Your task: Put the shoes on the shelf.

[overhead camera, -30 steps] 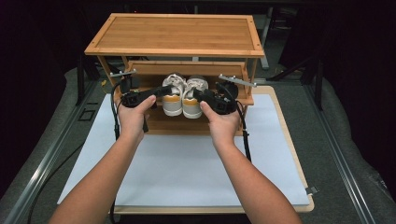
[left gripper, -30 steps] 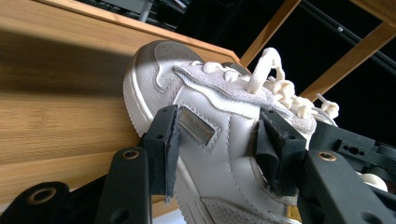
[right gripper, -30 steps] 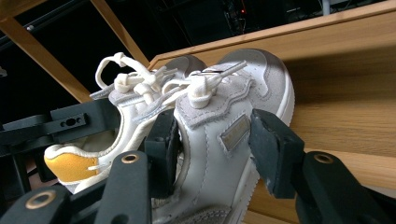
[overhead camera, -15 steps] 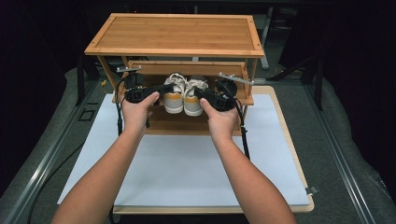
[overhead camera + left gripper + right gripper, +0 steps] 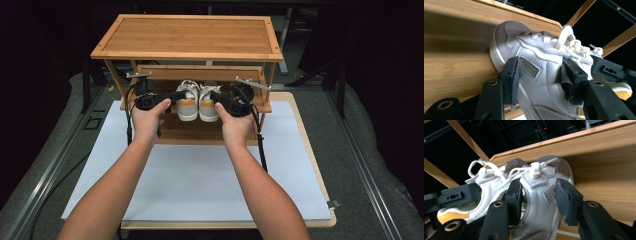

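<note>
Two white shoes sit side by side on the rack's point(image 5: 150, 27) middle shelf, each straddled by one gripper. Between the left gripper's point(image 5: 541, 75) jaws lies the left shoe point(image 5: 544, 72), pads touching its sides, seemingly clamped. The right gripper point(image 5: 537, 195) brackets the right shoe point(image 5: 536, 195) likewise; whether it squeezes, I cannot tell. Both shoes look light, with soft uppers that will dent, so a hold across the midfoot, near the firmer sole, seems safest.
</note>
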Motion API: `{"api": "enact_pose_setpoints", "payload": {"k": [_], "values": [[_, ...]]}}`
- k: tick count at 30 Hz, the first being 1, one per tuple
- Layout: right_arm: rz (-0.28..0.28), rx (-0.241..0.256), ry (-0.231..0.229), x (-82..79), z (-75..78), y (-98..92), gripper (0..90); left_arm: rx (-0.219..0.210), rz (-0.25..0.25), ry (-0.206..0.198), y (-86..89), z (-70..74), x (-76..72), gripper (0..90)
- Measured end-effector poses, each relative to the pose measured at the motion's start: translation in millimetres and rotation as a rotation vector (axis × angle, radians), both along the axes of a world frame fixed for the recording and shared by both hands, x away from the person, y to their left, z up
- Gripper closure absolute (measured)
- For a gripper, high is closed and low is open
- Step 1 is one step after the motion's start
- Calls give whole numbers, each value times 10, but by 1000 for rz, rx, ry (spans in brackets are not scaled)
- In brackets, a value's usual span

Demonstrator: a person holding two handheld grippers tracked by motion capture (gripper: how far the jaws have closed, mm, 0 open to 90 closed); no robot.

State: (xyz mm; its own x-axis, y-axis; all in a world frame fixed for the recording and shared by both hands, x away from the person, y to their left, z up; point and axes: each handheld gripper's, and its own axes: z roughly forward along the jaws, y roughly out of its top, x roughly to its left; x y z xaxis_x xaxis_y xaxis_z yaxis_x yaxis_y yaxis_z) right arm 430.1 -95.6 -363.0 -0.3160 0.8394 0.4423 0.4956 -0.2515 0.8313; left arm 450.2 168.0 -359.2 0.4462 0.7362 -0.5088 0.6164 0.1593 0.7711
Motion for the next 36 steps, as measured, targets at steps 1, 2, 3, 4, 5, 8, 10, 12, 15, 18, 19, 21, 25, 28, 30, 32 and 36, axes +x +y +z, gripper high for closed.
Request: {"api": "enact_pose_setpoints", "payload": {"k": [1, 2, 3, 4, 5, 8, 10, 12, 15, 18, 19, 21, 25, 28, 30, 32, 36], "values": [[-1, 4, 1, 9, 0, 0, 575, 0, -1, -3, 4, -2, 1, 525], [-2, 8, 1, 18, -3, -1, 576, 2, -2, -2, 5, -1, -2, 525], [-6, 10, -1, 27, -5, 2, 576, 4, 0, -3, 5, -1, -4, 525], [-10, 12, 1, 33, -4, 7, 576, 4, 4, -1, -1, 2, -7, 525], [-14, 8, -3, 46, -6, 19, 578, 7, 7, -1, -6, 4, -8, 525], [-29, 5, -5, 58, -1, 37, 581, 9, 13, 0, -17, 7, -9, 524], [-27, 10, -3, 62, 0, 40, 581, 7, 12, -1, -16, 6, 1, 524], [-26, 12, 0, 68, 0, 32, 581, -2, 10, 0, -12, -2, 19, 525], [-40, 15, 2, 70, 0, 48, 581, -16, 15, -2, -19, -15, 55, 525], [-64, 17, 2, 87, -3, 76, 580, -16, 22, 0, -27, -14, 85, 525], [-67, 22, 5, 91, -4, 78, 580, -20, 26, 0, -29, -18, 94, 524], [-76, 20, 2, 104, -6, 89, 580, -28, 26, 2, -23, -25, 111, 524], [-81, 15, 4, 122, 1, 95, 578, -43, 34, 5, -24, -32, 135, 521], [-71, 11, 6, 124, 5, 85, 567, -28, 47, -24, -37, -22, 119, 511], [-68, 9, 5, 123, 8, 81, 559, -18, 45, -28, -50, -11, 109, 490], [-65, 8, 6, 118, 11, 76, 554, -19, 54, -28, -57, 16, 99, 477], [-57, 26, -8, 87, 47, 53, 549, 14, 60, -57, -69, 118, 64, 459]]}}
